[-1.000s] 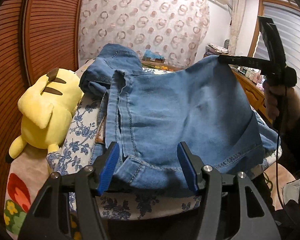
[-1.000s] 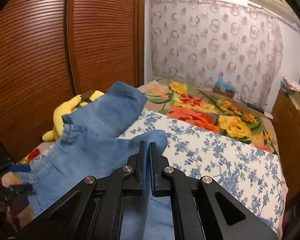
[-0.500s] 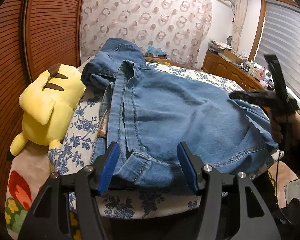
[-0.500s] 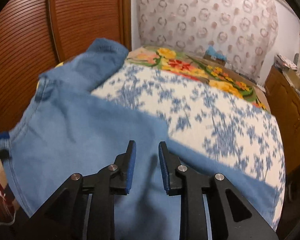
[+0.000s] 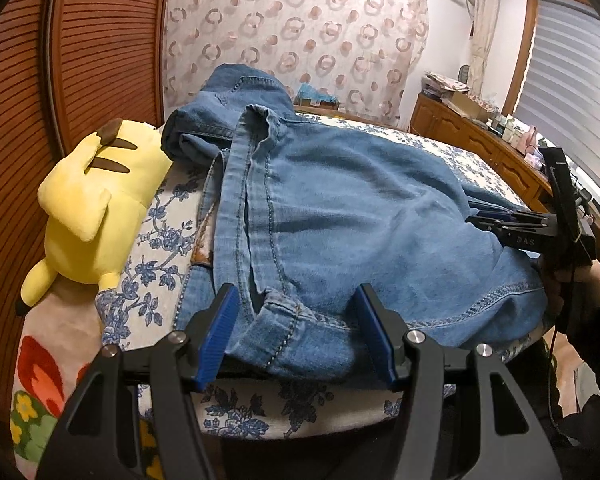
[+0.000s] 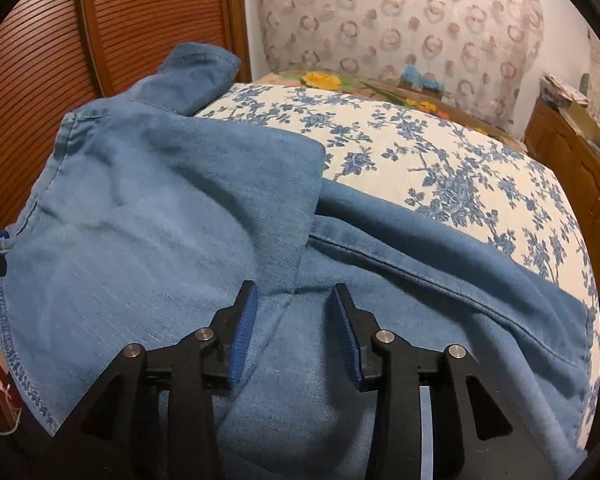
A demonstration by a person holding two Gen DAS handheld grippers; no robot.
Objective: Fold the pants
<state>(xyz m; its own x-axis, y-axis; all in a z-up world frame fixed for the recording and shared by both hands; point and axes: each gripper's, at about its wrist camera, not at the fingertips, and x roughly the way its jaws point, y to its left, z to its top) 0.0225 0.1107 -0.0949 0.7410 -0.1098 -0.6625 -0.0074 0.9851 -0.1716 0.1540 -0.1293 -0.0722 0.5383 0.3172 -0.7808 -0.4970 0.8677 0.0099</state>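
Observation:
The blue denim pants [image 5: 360, 220] lie on the bed, one part folded over the rest; they also fill the near half of the right wrist view [image 6: 180, 248]. My left gripper [image 5: 294, 332] is open, its blue pads on either side of the near hem, not closed on it. My right gripper [image 6: 294, 332] is open and empty just above the denim, at the edge of the folded-over flap. The right gripper also shows in the left wrist view [image 5: 484, 216] at the pants' right side.
A yellow plush toy [image 5: 96, 204] lies left of the pants by the brown slatted wardrobe [image 5: 80, 60]. The bed has a blue-flowered cover [image 6: 440, 152]. A wooden dresser [image 5: 480, 144] with clutter stands on the right. A patterned curtain [image 5: 300, 28] hangs behind.
My right gripper lowered the lifted denim onto the bed, let go and opened wider. The fabric now lies flat. My left gripper stayed open at the near hem.

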